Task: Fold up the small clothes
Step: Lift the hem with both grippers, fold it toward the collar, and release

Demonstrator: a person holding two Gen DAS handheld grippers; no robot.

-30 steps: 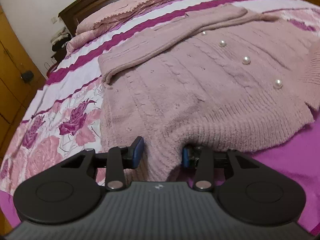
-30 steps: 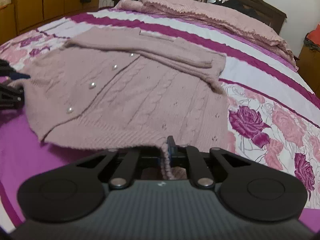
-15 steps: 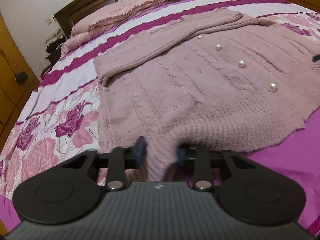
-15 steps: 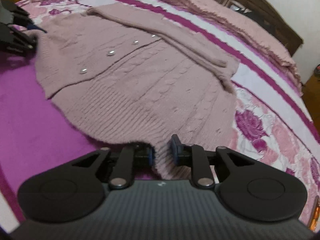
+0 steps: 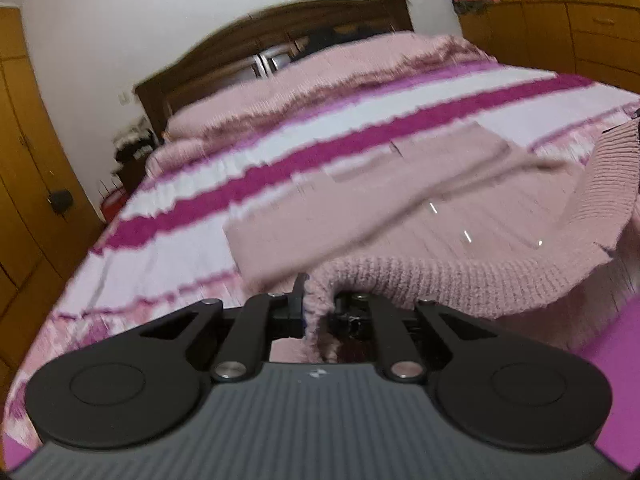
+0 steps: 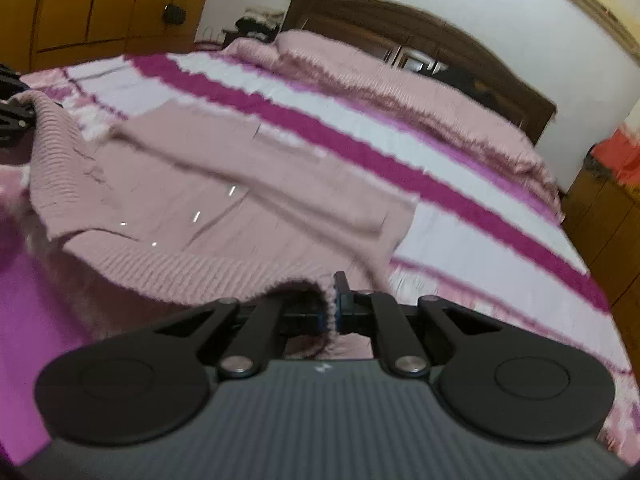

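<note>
A small dusty-pink knitted cardigan (image 5: 400,216) with pearl buttons lies on the bed, its ribbed bottom hem raised off the cover. My left gripper (image 5: 316,308) is shut on one bottom corner of the hem. My right gripper (image 6: 330,308) is shut on the other bottom corner of the same cardigan (image 6: 224,200). The hem sags between the two corners. A sleeve lies folded across the chest. At the left edge of the right wrist view the left gripper (image 6: 12,116) shows dark, with knit hanging from it.
The bed cover (image 5: 168,248) has white, magenta and rose-print bands, with a plain magenta strip (image 6: 28,288) nearest me. Pink pillows (image 6: 400,80) and a dark wooden headboard (image 6: 440,32) stand at the far end. Wooden wardrobes (image 5: 24,160) flank the bed.
Both grippers have risen and tilted up, lifting the cardigan's bottom hem off the bed. The left jaws, open around the hem a second ago, have closed on it.
</note>
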